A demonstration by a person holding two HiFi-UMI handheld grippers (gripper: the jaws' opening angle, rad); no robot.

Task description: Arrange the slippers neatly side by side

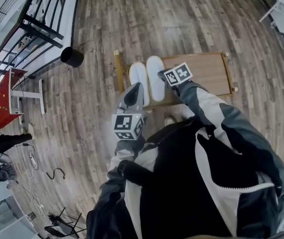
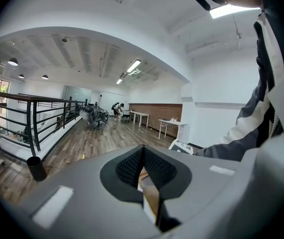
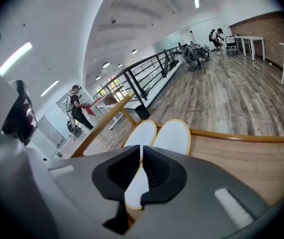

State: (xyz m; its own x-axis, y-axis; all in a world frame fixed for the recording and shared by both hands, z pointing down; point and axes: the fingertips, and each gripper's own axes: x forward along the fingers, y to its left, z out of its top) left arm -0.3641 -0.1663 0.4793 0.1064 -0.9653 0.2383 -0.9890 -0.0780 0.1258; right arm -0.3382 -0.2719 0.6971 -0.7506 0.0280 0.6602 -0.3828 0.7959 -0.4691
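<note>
Lying side by side on one table point(image 1: 209, 73), two white slippers point(image 1: 155, 77)

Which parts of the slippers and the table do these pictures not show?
- Head view: the left gripper covers part of one of the slippers; the right gripper covers the other's side.
- Head view: the sleeve hides part of the near edge of the table.
- Left gripper view: its body hides nearly all of both.
- Right gripper view: its body hides the slippers' near ends.
</note>
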